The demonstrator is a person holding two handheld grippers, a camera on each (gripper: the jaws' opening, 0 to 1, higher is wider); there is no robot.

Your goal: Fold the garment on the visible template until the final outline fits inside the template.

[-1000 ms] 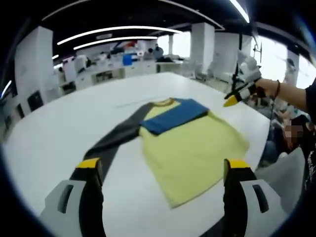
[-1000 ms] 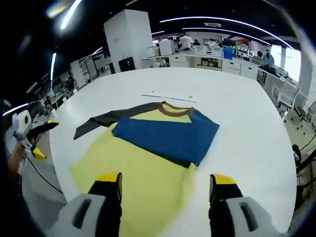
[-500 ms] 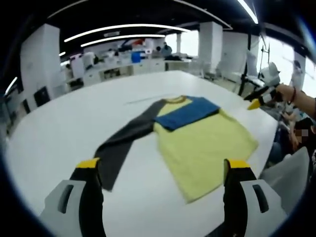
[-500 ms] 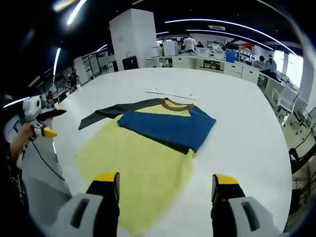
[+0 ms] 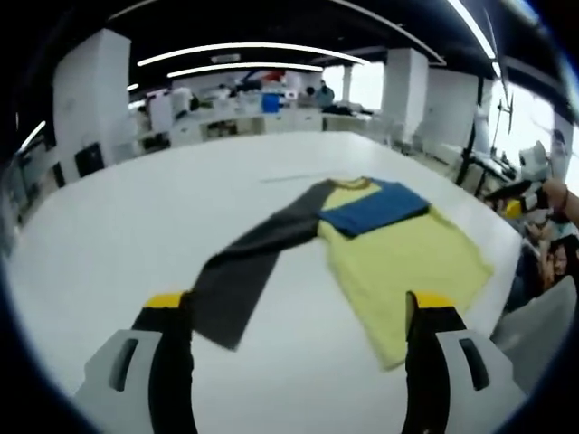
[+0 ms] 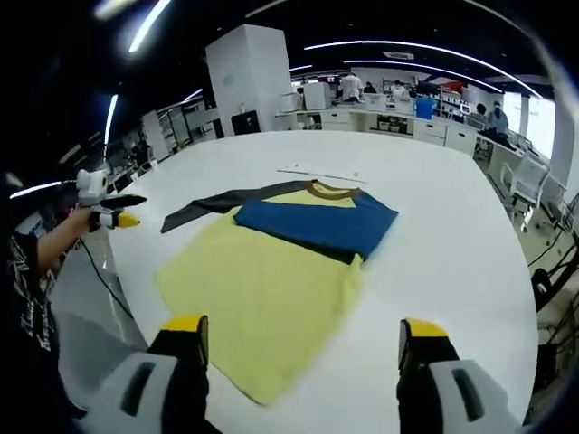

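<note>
So far the long-sleeved shirt [image 5: 398, 253] lies flat on the white bench [image 5: 136, 217], grey sleeve [image 5: 249, 271] still outstretched, blue sleeve [image 6: 312, 226] already folded across the chest, while both grippers hover released, fingers [image 5: 167, 312] grasping nothing.

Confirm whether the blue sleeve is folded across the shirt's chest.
Yes: the blue sleeve lies folded over the yellow shirt, while the dark grey sleeve is spread out.

The garment [image 6: 271, 271] lies flat on the worktop [image 6: 452, 226], one sleeve [image 6: 312, 224] folded across its chest, the other sleeve [image 5: 249, 271] stretched out to the side. A strip [image 6: 317, 172] lies on the worktop just beyond the collar. Desks [image 6: 389, 122] stand behind the worktop.
</note>
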